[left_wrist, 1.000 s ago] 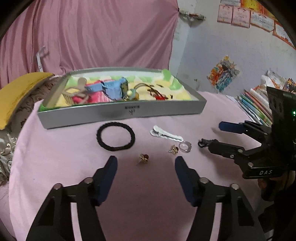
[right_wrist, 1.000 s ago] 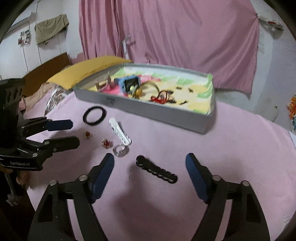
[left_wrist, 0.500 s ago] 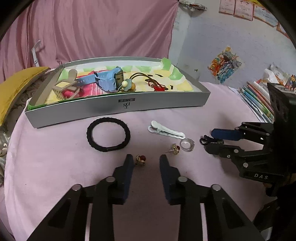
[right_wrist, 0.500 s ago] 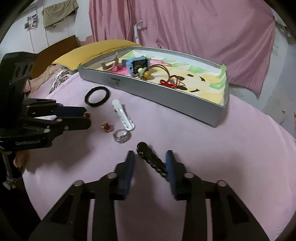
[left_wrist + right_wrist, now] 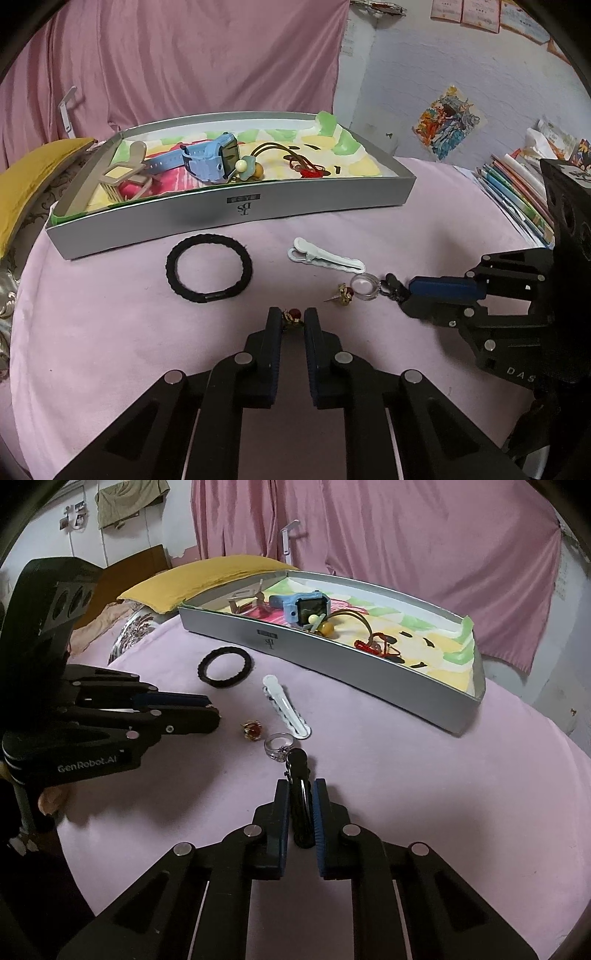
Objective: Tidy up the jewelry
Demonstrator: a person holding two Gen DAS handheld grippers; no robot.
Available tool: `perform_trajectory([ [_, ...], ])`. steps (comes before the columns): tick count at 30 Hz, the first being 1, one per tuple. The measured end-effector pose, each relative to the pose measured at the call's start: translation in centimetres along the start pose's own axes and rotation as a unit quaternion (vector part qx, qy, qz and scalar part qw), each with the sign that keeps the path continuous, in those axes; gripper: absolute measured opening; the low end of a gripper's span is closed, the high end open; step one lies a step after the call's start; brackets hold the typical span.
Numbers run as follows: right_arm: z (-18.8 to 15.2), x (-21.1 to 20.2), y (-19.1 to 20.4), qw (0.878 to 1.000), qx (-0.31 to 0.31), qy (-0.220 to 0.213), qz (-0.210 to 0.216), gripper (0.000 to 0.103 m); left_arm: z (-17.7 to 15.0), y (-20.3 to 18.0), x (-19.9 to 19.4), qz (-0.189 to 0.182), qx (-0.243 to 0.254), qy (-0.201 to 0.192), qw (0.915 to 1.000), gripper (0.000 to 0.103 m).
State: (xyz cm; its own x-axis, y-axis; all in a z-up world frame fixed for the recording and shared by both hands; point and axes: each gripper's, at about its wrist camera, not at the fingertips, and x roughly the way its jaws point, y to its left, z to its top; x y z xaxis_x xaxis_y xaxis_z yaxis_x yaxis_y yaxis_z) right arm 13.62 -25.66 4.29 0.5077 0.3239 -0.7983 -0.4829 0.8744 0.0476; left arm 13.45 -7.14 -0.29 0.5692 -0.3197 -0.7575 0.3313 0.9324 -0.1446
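1. Left wrist view: the left tool (image 5: 293, 322), at lower centre, has just been closing and now pinches a small red-and-gold earring (image 5: 291, 316) between its tips on the pink-covered bench (image 5: 110, 332).
2. A second red earring (image 5: 344, 293) lies right of centre with its post pointing left, beside one clear ring (image 5: 364, 287).
3. One white hair clip (image 5: 325, 256) lies with its long axis running from upper left to lower right, its looped end to the left. One black hair tie (image 5: 209, 267) lies flat at centre left.
4. One grey tray (image 5: 229, 214) spans the upper middle, holding one blue watch (image 5: 216, 162).
5. At right, the right tool (image 5: 400, 295) points left, closed on a black clip (image 5: 391, 285).
6. Right wrist view: the right tool (image 5: 301, 794), at lower centre, has just been closing and now grips the black clip (image 5: 299, 775), whose long axis runs straight up the frame, its free end beside the ring (image 5: 279, 746).
7. One earring (image 5: 252, 730) shows on the bench; the other is hidden at the left tool (image 5: 218, 710), which enters from the left, pointing right.
8. The white hair clip (image 5: 283, 706) here runs from upper left to lower right.
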Motion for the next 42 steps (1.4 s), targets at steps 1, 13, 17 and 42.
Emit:
perform_trajectory([
  [1,0.0,0.0,0.0,1.000,0.004,-0.001,0.002,0.011,0.0,0.0,0.0,-0.003,-0.002,-0.001,1.0000,0.011],
  [13,-0.5,-0.1,-0.6,0.997,0.059,-0.032,0.028,0.009,-0.1,0.0,-1.1,-0.013,-0.011,-0.029,0.9995,0.011],
  [17,-0.4,-0.5,-0.6,0.995,0.076,-0.055,0.029,0.009,0.0,0.0,-1.4,-0.014,-0.015,-0.041,0.9990,0.011],
  [42,6.1,-7.6,-0.7,0.941,0.080,-0.319,-0.073,0.009,7.1,-0.3,-6.6,0.057,-0.004,-0.305,0.9505,0.011],
])
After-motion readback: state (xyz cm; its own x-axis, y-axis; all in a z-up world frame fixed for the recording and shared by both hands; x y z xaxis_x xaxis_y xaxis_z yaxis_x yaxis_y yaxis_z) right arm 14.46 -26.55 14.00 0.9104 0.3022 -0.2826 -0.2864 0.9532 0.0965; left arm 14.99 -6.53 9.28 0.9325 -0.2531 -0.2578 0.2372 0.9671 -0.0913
